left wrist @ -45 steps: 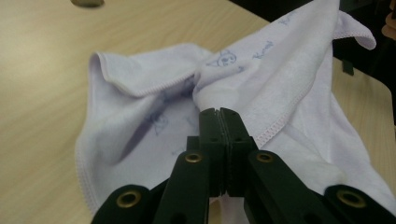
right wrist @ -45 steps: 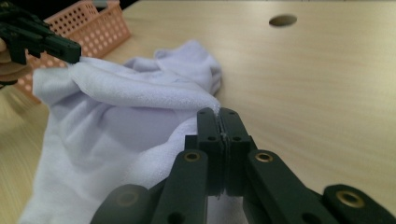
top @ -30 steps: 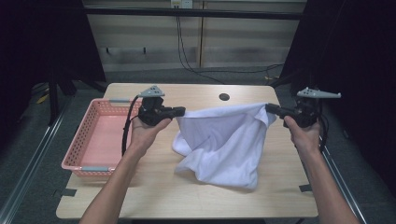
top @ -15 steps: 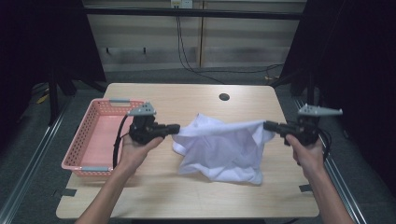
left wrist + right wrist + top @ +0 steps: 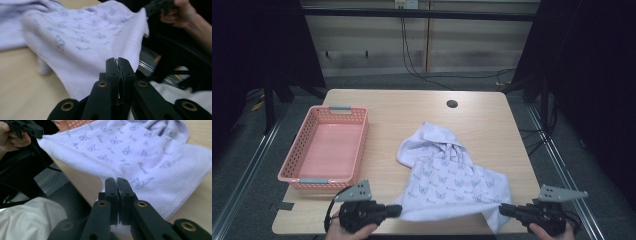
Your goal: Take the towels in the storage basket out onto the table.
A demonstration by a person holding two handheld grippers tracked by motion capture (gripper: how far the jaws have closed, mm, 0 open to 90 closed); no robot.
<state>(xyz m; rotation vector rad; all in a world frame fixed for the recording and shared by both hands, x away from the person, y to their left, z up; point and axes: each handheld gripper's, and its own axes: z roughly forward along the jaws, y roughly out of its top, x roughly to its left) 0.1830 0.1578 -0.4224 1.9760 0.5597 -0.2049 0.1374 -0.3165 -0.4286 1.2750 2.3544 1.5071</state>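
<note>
While my left fingers [image 5: 396, 210] and right fingers [image 5: 506, 210] pinch its two near corners tight, the soft, light towel [image 5: 447, 177] sags floppy across the counter [image 5: 492, 130] between them.

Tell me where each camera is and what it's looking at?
High view: above the near table edge, looking forward and down; both hands holding the left tongs and right tongs.
Left gripper view: rides the left tongs, facing the towel; its black jaws pinch the edge.
Right gripper view: rides the right tongs, likewise.
Shared: the towel, plus the opposite hand.
</note>
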